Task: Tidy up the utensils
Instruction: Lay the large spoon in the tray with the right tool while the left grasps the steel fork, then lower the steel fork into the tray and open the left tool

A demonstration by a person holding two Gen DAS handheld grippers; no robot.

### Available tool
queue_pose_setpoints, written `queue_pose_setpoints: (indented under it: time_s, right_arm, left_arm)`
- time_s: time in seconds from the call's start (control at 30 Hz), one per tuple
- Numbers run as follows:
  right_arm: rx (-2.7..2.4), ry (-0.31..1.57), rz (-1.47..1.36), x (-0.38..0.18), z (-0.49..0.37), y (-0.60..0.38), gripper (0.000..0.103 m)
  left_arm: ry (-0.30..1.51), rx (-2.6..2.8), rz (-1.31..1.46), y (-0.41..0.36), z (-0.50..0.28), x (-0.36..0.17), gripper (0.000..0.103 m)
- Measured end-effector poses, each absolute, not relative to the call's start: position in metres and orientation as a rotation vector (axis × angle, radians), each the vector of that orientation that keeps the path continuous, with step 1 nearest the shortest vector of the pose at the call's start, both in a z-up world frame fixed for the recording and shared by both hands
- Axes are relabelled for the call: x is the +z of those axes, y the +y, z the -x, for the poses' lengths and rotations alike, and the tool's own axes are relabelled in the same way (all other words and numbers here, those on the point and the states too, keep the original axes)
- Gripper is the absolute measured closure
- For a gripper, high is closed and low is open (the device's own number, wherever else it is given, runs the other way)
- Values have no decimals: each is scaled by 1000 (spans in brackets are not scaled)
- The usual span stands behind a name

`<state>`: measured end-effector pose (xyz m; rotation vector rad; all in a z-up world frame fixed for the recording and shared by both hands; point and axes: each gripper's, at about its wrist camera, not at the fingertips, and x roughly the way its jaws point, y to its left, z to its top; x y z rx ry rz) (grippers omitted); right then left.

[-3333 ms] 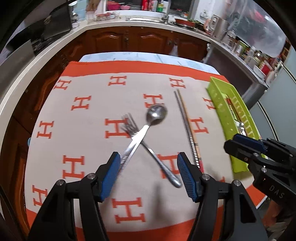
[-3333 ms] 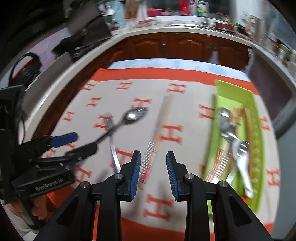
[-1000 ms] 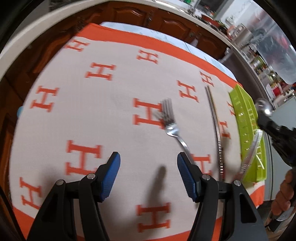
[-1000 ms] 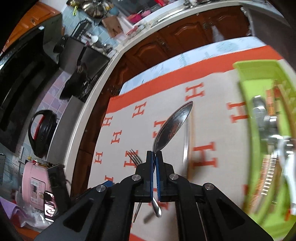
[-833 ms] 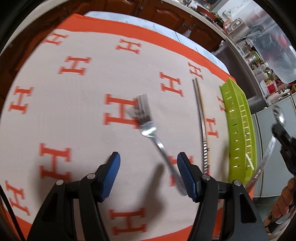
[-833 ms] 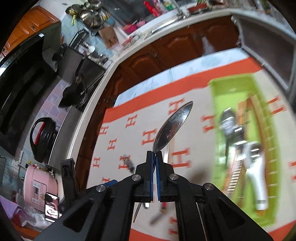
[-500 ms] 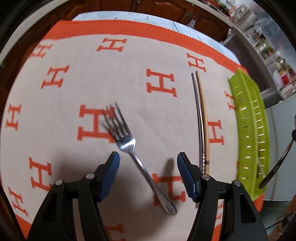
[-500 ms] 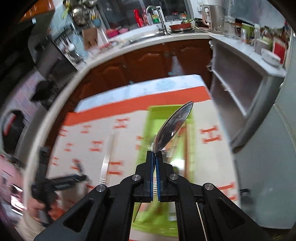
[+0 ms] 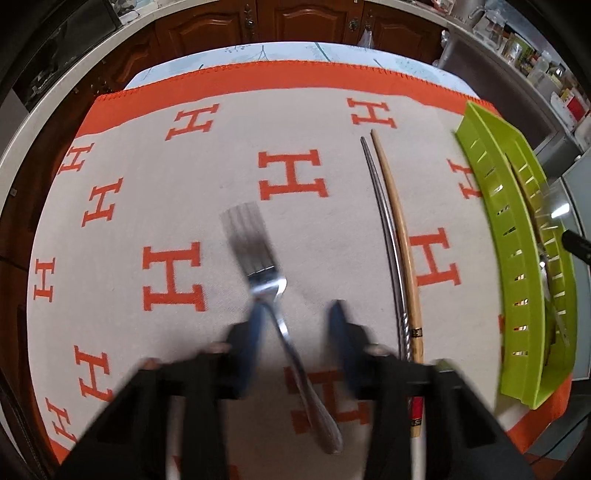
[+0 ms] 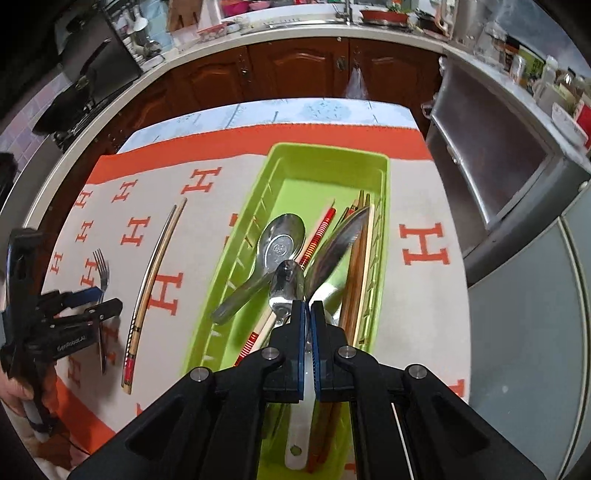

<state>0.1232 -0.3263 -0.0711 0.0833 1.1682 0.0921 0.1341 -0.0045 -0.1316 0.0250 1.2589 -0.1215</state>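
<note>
Utensils sit split: one fork point(image 9: 258, 258) lies on my H-patterned cloth point(image 9: 147, 184), its handle between the left gripper point(image 9: 295, 325), whose jaws have just been closing. Two chopsticks point(image 9: 391, 236) lie right of it. My right gripper point(image 10: 307, 314), clamped on a spoon point(image 10: 334, 251), hangs over the crowded green tray point(image 10: 332, 155).

A table draped in a cream cloth point(image 9: 229, 155) with orange H marks and an orange border filled the middle. At twelve o'clock ran dark wooden cabinets point(image 10: 295, 70) under a pale curved counter point(image 10: 303, 27). At two o'clock stood a steel shelf unit point(image 10: 509, 162)
</note>
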Motion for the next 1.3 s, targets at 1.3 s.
queue_pose_setpoints:
  time_s: [1.3]
  right_arm:
    - [83,983,-425,-27,-42,-356,99]
  left_arm:
    - [1285,-692,263,-162,-135,-34,103]
